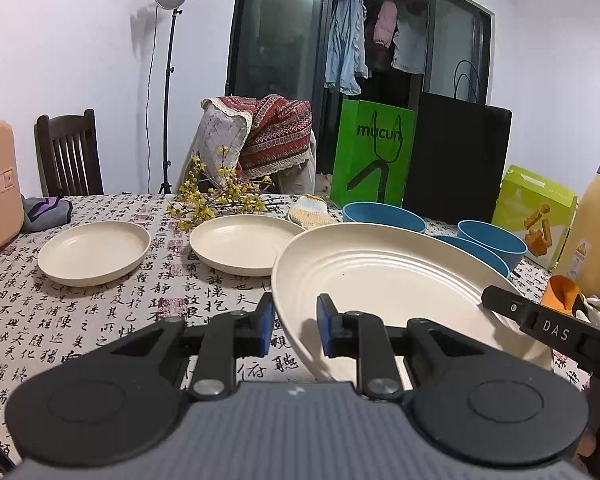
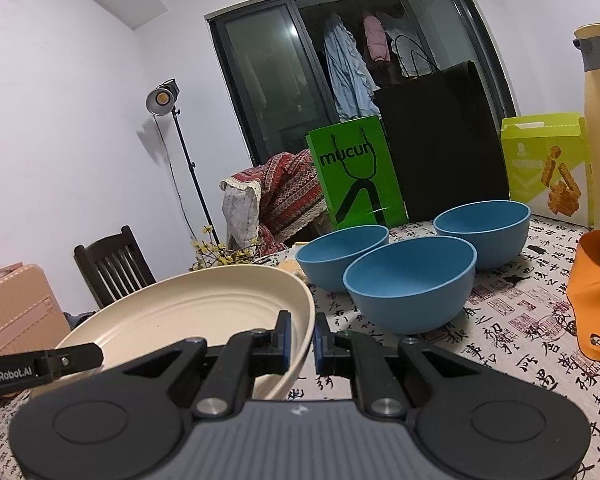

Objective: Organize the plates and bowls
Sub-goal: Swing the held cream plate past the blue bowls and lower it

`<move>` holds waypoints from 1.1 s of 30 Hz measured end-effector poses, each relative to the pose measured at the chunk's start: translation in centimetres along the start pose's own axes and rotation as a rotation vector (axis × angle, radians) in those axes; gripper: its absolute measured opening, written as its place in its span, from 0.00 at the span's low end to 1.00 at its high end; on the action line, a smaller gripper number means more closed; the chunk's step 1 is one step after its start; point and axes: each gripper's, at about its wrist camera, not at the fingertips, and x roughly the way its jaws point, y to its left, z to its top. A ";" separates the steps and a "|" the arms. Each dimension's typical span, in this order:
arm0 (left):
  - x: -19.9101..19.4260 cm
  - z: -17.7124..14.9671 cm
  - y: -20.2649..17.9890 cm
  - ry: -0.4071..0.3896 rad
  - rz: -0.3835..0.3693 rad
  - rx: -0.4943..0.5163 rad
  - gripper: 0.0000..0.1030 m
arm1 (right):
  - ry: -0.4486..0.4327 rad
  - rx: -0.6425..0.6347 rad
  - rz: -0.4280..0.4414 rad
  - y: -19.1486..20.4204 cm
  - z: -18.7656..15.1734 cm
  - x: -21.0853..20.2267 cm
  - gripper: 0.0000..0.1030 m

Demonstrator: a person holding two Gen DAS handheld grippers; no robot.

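Between both grippers [image 1: 294, 326], the plate [image 1: 380, 276]

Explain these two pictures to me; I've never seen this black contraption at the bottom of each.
Each picture comes from a camera on a hand-held clamp, one in each of a person's hands, looking forward along its two blue-padded fingers. The left tool pinches one edge of a large cream plate; the right tool pinches the opposite edge, so both hold the same plate, tilted above the patterned tablecloth. On the table lie two smaller cream plates, three blue bowls, yellow flowers, a green bag, a black bag and an orange scoop.
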 end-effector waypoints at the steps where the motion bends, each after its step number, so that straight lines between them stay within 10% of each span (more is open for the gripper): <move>1: 0.1 0.0 0.0 0.002 -0.001 0.001 0.22 | 0.000 0.001 -0.002 -0.1 -0.1 0.0 0.11; 33: 2.1 -2.8 -1.4 0.102 -0.013 0.031 0.22 | 0.070 0.026 -0.042 -2.9 -2.7 0.3 0.10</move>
